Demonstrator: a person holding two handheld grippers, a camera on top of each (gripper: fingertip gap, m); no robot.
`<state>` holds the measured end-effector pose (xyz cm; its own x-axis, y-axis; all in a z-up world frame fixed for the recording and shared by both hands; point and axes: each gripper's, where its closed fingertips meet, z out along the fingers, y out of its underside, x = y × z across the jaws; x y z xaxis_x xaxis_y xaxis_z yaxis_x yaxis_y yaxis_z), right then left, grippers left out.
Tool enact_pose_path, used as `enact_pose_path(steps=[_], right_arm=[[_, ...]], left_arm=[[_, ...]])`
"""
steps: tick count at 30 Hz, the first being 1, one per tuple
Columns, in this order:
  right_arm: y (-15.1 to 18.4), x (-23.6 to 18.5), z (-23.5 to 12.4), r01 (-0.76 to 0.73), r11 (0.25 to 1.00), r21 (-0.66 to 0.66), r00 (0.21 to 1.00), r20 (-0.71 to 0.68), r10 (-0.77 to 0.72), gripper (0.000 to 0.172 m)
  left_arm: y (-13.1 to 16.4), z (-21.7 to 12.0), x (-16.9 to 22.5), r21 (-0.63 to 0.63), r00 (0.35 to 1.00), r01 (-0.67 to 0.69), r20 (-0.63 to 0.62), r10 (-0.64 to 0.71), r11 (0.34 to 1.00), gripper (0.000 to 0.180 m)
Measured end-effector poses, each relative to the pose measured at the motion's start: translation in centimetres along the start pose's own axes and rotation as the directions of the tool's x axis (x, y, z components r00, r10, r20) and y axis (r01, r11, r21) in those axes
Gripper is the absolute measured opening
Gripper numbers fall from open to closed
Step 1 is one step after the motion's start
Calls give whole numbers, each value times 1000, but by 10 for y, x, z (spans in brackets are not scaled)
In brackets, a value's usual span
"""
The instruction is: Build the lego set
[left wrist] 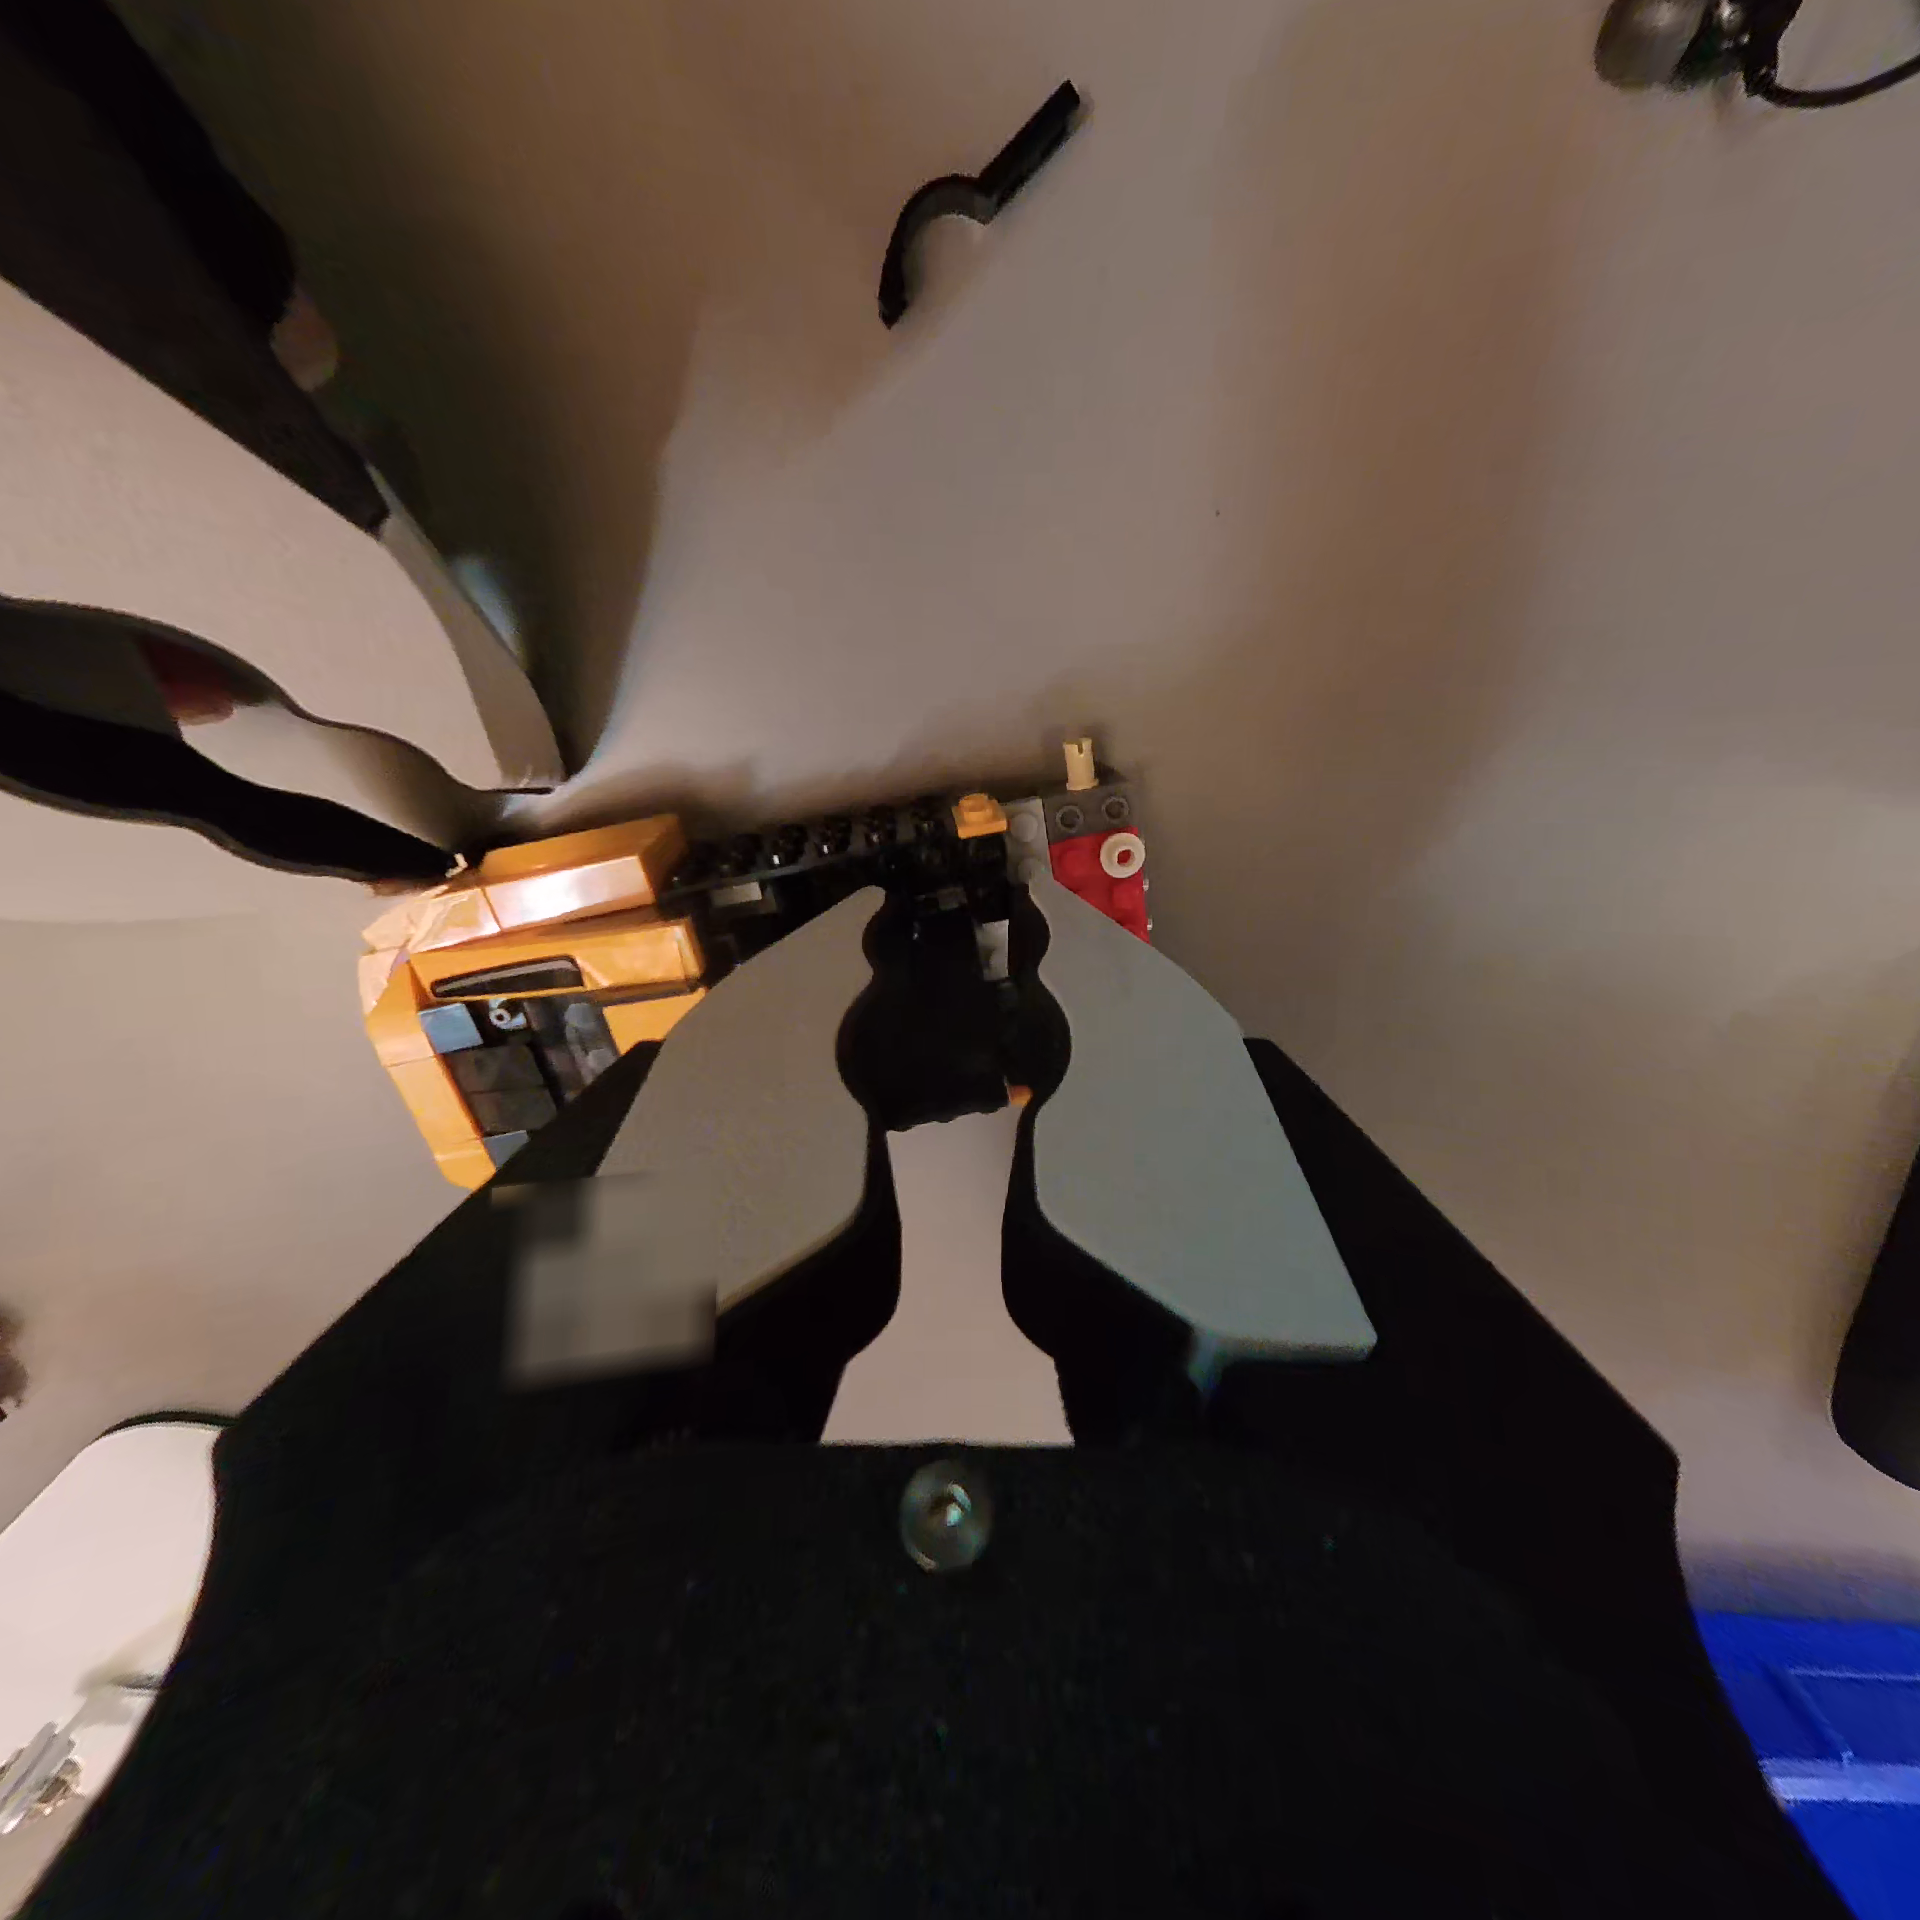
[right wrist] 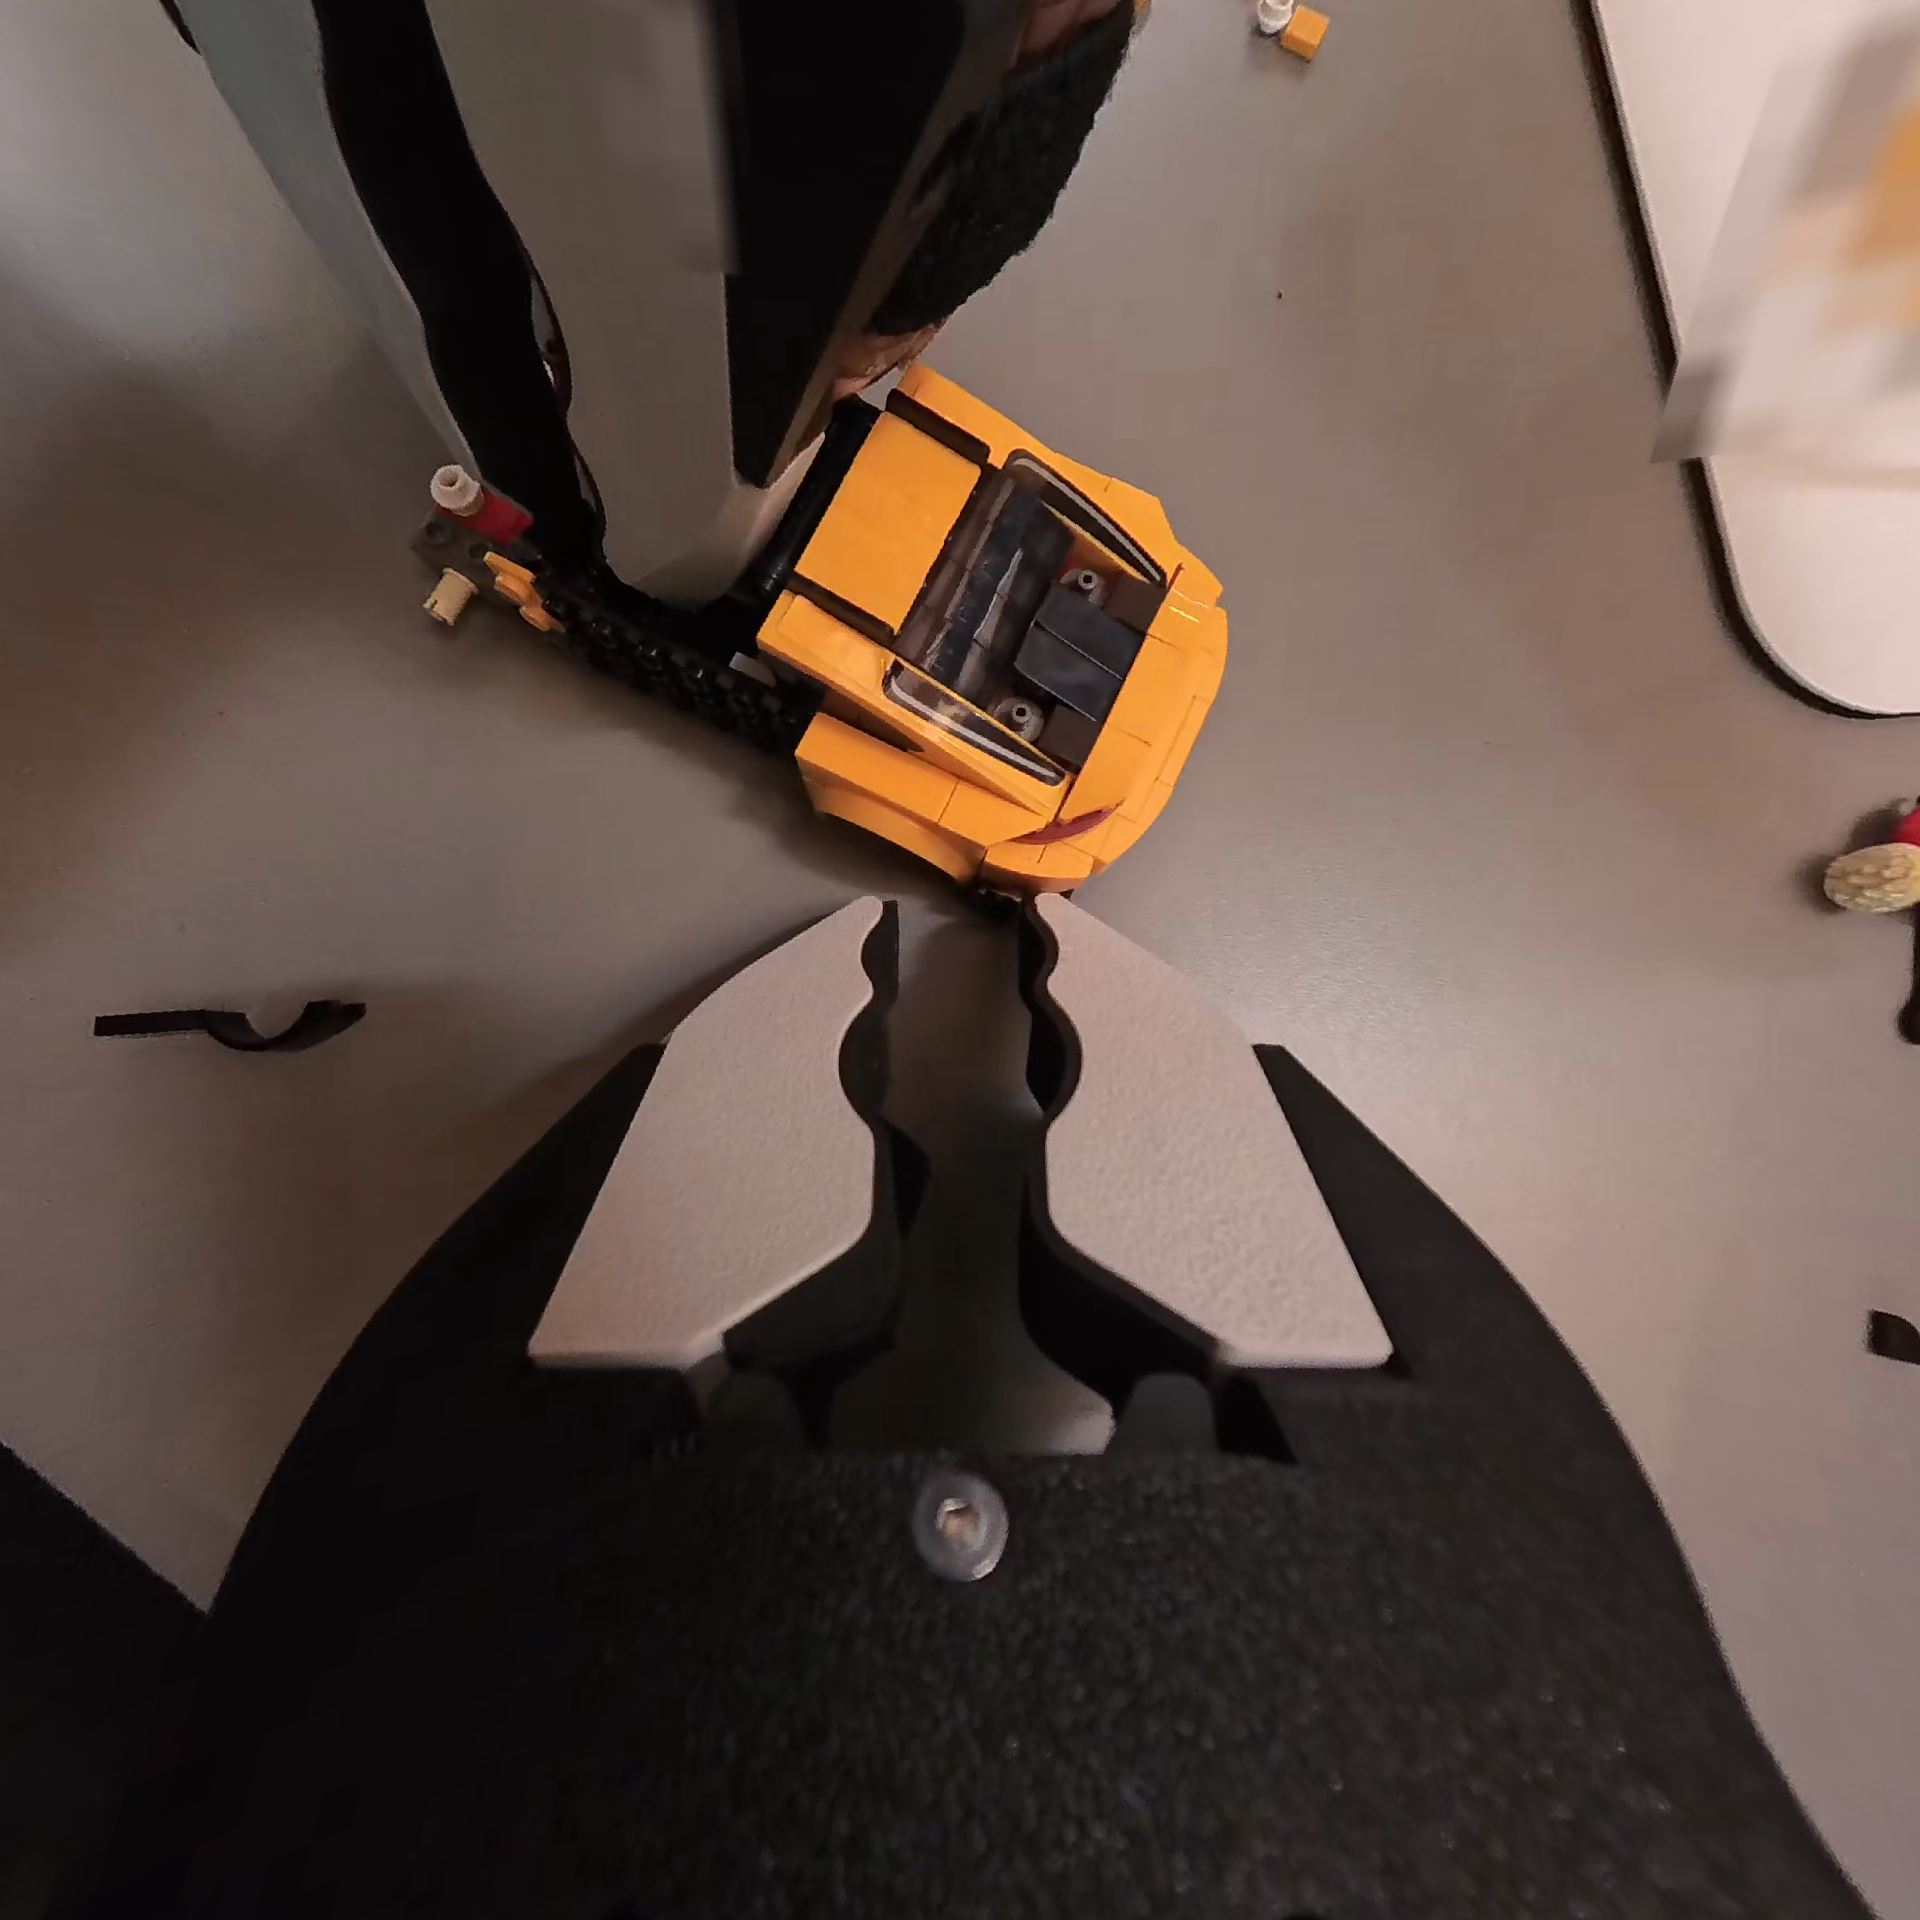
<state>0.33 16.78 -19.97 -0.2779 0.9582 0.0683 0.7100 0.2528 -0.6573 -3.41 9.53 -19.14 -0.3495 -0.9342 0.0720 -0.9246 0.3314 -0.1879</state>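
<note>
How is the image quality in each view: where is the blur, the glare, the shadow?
Left wrist view: warm, dim light; glare on the orange car roof; edges smeared, the black curved part soft. Right wrist view: sharper and brighter; the car is crisp, the white sheet at the corner blurred, shadow under the right claw.

1. Grey matte tabletop, bare over most of its spread.
2. Black strip piece with a curved end, lying flat and alone, well apart from the rest.
3. Small orange brick at the far edge, a white stud piece just beside it.
4. White mat with a rounded corner and dark rim; a blurred paper with yellow print lies on it.
5. Red-and-pale round bit at the right edge, too cut off to tell its kind.
6. Blue container by the table edge; black cable at the far corner.
</note>
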Motion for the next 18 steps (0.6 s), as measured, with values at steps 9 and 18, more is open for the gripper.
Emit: enact_pose_path(steps=[9, 18], right_arm=[[0, 0, 0, 0, 1000, 0, 1000, -1, 0, 22], [0, -3, -1, -9, 1000, 11, 1000, 15, 9, 25]], left_arm=[[0, 0, 1, -11, 1000, -12, -15, 12, 1000, 19], [1, -13, -2, 111, 994, 85, 57, -92, 990, 28]])
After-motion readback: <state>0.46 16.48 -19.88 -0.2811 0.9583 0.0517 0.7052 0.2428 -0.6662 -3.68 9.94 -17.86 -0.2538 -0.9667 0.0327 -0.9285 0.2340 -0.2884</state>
